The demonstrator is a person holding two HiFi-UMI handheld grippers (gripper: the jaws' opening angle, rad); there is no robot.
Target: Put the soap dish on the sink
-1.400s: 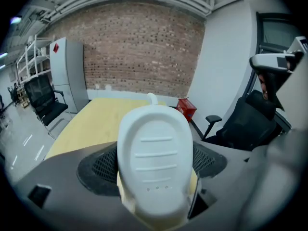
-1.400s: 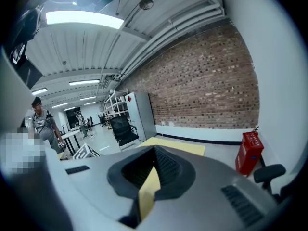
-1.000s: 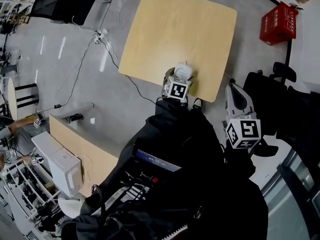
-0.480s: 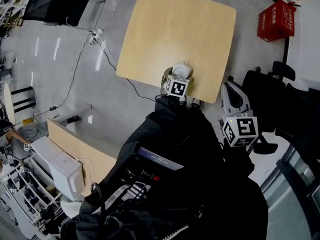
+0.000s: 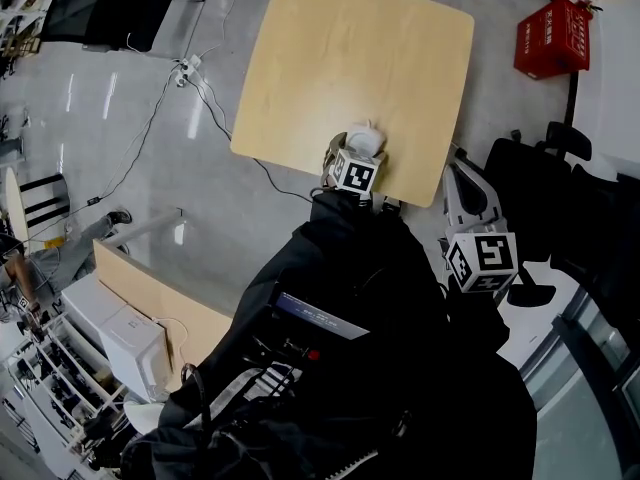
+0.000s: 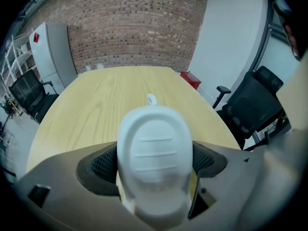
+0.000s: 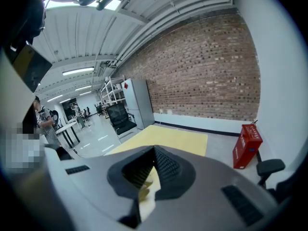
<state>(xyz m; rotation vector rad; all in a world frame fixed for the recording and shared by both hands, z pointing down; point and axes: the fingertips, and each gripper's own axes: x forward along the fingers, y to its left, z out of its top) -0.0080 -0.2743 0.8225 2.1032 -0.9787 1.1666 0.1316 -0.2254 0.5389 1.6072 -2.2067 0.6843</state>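
Observation:
A white soap dish (image 5: 366,140) with ribs on its face is held over the near edge of the light wooden table (image 5: 350,58). My left gripper (image 5: 362,150) is shut on it. In the left gripper view the soap dish (image 6: 154,148) fills the gap between the dark ribbed pads (image 6: 102,163), and the table (image 6: 110,100) stretches beyond it. My right gripper (image 5: 462,176) hangs off the table's right side, over the floor. Its jaws stand shut together in the right gripper view (image 7: 150,170), with nothing between them. No sink shows in any view.
A red box (image 5: 552,36) sits on the floor at the far right. A black office chair (image 5: 540,198) stands by my right gripper. Cables and a power strip (image 5: 185,73) lie left of the table. A second desk (image 5: 150,288) with white equipment is at lower left.
The left gripper keeps the soap dish at the same spot on the table's near edge. The right gripper has shifted slightly up and left. A person at the left edge has moved.

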